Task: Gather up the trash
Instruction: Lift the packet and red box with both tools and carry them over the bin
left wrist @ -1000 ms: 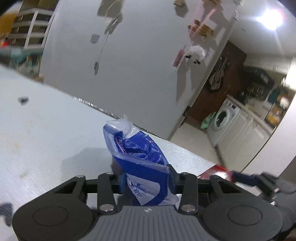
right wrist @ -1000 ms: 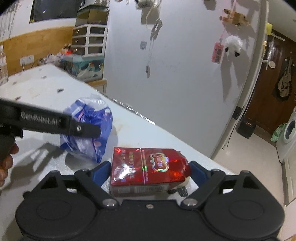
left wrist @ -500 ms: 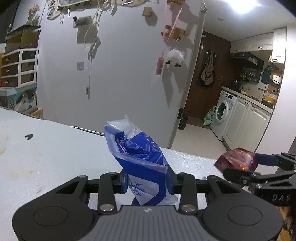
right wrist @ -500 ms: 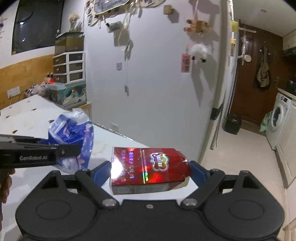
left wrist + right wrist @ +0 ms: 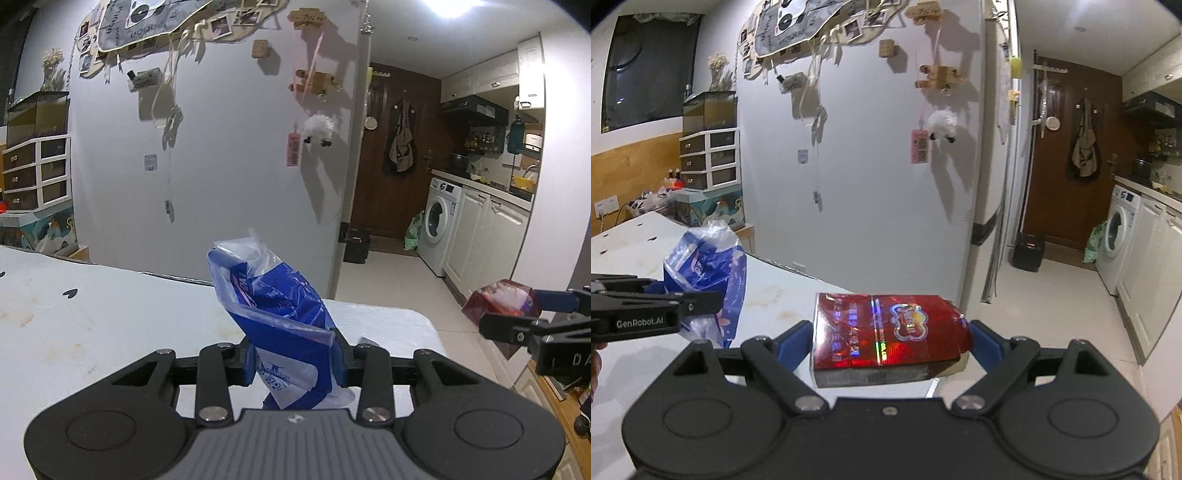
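Observation:
My left gripper (image 5: 295, 363) is shut on a crumpled blue and clear plastic wrapper (image 5: 275, 306) and holds it above the white table (image 5: 92, 317). My right gripper (image 5: 890, 341) is shut on a red cigarette pack (image 5: 886, 332), held sideways between the blue pads above the table's corner. The wrapper (image 5: 705, 266) and the left gripper (image 5: 657, 314) show at the left in the right wrist view. The red pack (image 5: 500, 301) shows at the far right in the left wrist view, off the table edge.
The white table top has stains and small dark marks (image 5: 70, 293). Behind it is a grey wall (image 5: 229, 155) with hanging decorations. To the right an open doorway leads to a kitchen with a washing machine (image 5: 437, 227), white cabinets (image 5: 487, 243) and a black bin (image 5: 1028, 253).
Both grippers have risen with their loads off the table. The views now look level across the room instead of down at the table top.

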Tool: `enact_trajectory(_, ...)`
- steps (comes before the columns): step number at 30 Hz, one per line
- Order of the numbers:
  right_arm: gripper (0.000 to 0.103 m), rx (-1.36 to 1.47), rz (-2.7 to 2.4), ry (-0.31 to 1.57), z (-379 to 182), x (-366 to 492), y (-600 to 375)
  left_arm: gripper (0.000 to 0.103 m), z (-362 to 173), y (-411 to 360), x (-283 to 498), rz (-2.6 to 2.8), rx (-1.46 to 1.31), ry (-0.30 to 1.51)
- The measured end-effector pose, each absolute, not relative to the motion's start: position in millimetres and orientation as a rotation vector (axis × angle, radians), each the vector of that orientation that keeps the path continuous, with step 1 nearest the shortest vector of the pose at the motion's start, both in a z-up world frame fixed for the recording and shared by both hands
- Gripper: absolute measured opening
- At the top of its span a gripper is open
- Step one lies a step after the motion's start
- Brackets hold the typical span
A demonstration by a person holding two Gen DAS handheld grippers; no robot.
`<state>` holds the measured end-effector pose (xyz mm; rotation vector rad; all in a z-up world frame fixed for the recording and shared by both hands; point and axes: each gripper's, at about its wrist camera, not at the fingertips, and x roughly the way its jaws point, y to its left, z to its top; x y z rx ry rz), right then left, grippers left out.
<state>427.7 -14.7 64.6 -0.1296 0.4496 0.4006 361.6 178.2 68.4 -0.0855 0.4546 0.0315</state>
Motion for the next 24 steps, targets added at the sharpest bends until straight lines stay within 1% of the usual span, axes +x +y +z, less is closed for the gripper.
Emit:
enact_trajectory(14,0.09,-0.105,0.329,0.421,79,368,-89,0.039,76,95,313,-0.061,-0.039,0.434)
enact_trajectory(24,0.09,-0.067,0.285,0.401,81,328,-161,0.039,72,20,295,-0.136,0.014,0.462)
